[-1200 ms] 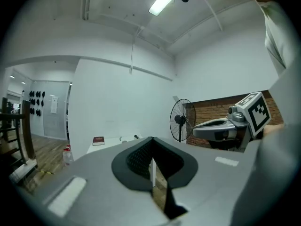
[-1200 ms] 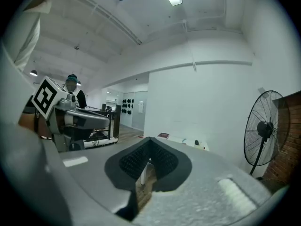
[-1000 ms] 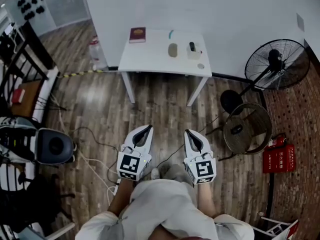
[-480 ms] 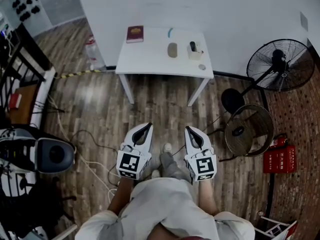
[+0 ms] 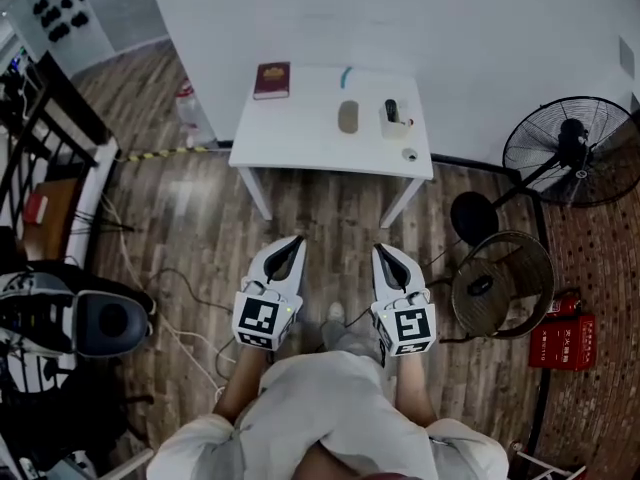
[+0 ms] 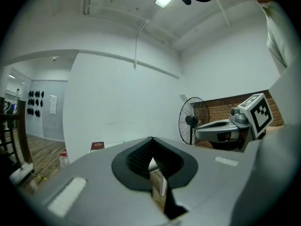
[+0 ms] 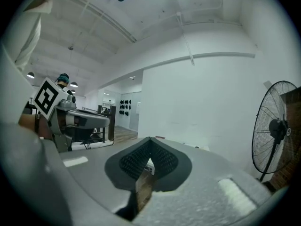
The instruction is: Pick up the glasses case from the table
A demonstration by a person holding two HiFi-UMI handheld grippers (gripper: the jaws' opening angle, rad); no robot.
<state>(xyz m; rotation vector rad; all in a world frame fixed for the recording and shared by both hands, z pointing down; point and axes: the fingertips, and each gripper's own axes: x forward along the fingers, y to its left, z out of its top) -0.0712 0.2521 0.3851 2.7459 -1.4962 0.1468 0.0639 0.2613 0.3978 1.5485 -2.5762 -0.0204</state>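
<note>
Lying on the white tabletop [image 5: 300,140] between a red book [image 5: 272,80] and a small white box [image 5: 393,118], the glasses case [image 5: 348,116] sits well apart from the left tongs [image 5: 296,242] and right tongs [image 5: 381,251]. Both are closed tip to tip and empty.

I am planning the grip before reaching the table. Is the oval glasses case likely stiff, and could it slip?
The glasses case looks like a small rounded shell, so probably stiff and light. Its curved sides might slip from a pinch or skid on the smooth white table. It lies flat, so rolling seems unlikely.
</note>
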